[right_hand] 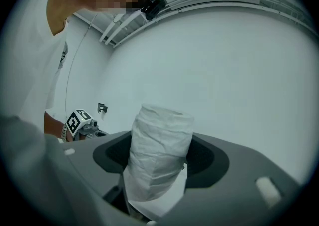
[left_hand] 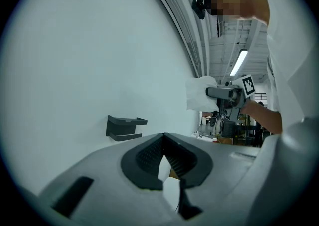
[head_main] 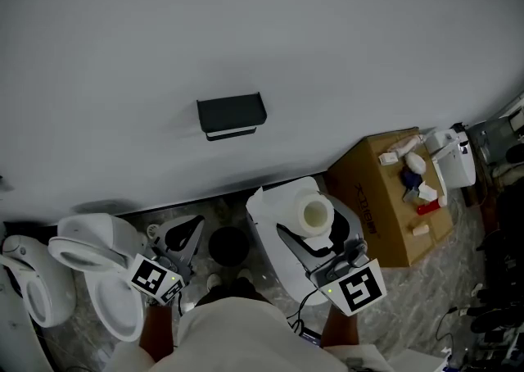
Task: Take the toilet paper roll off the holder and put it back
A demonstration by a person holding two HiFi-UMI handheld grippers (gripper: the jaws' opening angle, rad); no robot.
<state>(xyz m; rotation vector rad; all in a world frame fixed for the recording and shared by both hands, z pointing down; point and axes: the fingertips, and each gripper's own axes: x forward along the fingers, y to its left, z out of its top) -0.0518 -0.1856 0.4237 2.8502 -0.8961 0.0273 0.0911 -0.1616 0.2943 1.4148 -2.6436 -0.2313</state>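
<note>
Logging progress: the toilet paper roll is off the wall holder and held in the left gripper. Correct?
Not quite. The toilet paper roll is held in the right gripper, not the left; the right gripper view shows its jaws closed around it. The left gripper holds nothing. The rest stands: the wall holder is empty.

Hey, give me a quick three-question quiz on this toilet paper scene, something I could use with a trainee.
1. Which gripper has the toilet paper roll between its jaws?
2. True or false: the black wall holder is empty.
3. The left gripper is: A) shut on the roll; B) touching the holder; C) holding nothing, clear of the holder.

Key: 1. The right gripper. 2. True. 3. C.
</note>
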